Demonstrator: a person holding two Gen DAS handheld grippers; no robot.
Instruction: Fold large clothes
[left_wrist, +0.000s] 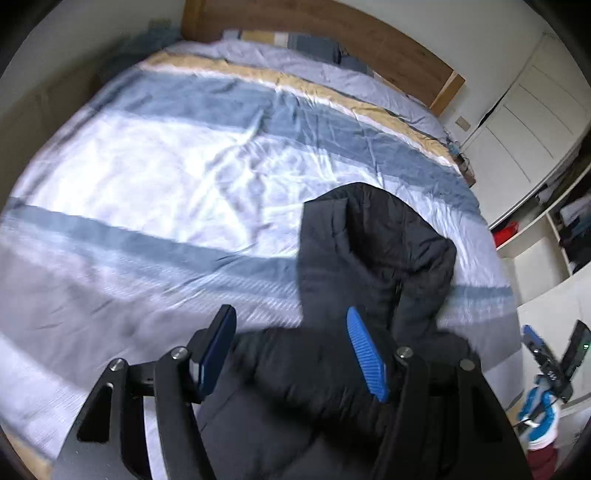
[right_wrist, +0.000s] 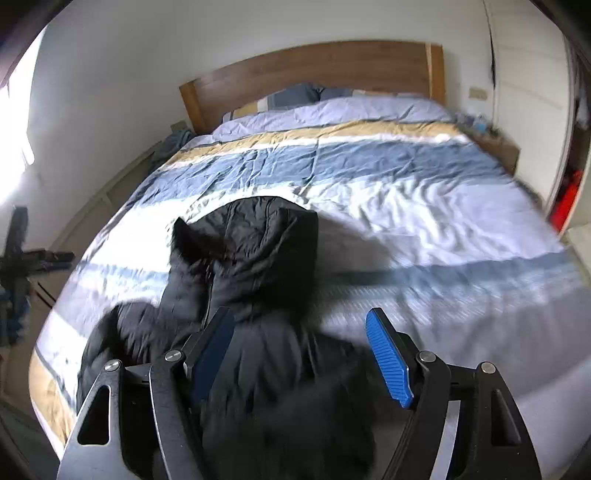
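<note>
A black padded hooded jacket (left_wrist: 369, 251) (right_wrist: 258, 251) lies crumpled on the near part of a bed with a blue, white and tan striped cover (left_wrist: 166, 166) (right_wrist: 406, 206), hood pointing toward the headboard. My left gripper (left_wrist: 291, 350) hovers over the jacket's lower part, its blue pads wide apart and not pressing on the fabric. My right gripper (right_wrist: 301, 354) is also open above the jacket, the left pad over the black fabric and the right pad over the bed cover. Both views are blurred by motion.
A wooden headboard (right_wrist: 314, 66) and pillows (right_wrist: 295, 96) stand at the far end. White wardrobe doors (left_wrist: 524, 122) and open shelves (left_wrist: 569, 229) line the right side. Blue-and-black gear (left_wrist: 546, 362) sits off the bed's right edge, and a dark stand (right_wrist: 18, 251) is on the floor at left.
</note>
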